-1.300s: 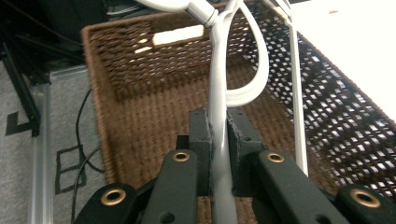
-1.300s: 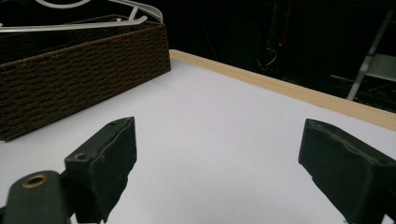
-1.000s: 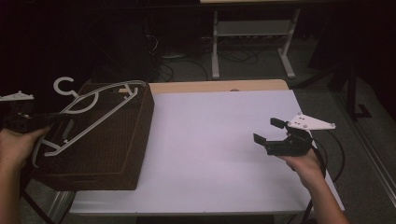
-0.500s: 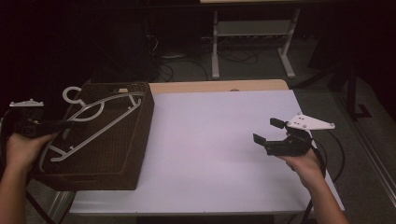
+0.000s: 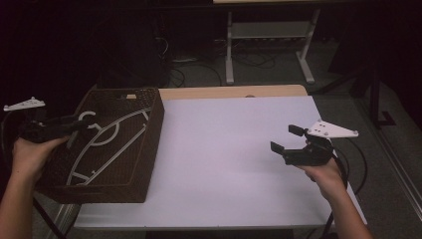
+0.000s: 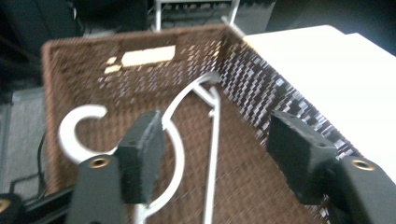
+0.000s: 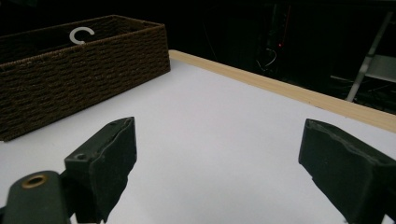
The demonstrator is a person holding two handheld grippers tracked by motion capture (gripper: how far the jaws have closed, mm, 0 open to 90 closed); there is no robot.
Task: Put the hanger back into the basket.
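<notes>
Hanger [image 5: 107, 142] lies in basket [image 5: 149, 149], left tongs [image 6: 212, 154] just opened off it; right tongs [image 5: 287, 139] apart, empty.

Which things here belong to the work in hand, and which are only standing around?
Part of the work:
- white hanger, lying inside the basket
- brown woven basket
- left gripper, jaws just opened, off the hanger

Standing around:
- right gripper, open over the white table
- metal stand on the floor behind

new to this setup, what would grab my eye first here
The white hanger lies inside the brown woven basket at the table's left end, hook toward the far wall. The left gripper hovers over it, its jaws just opened with nothing between them. The right gripper waits open above the bare white tabletop.
</notes>
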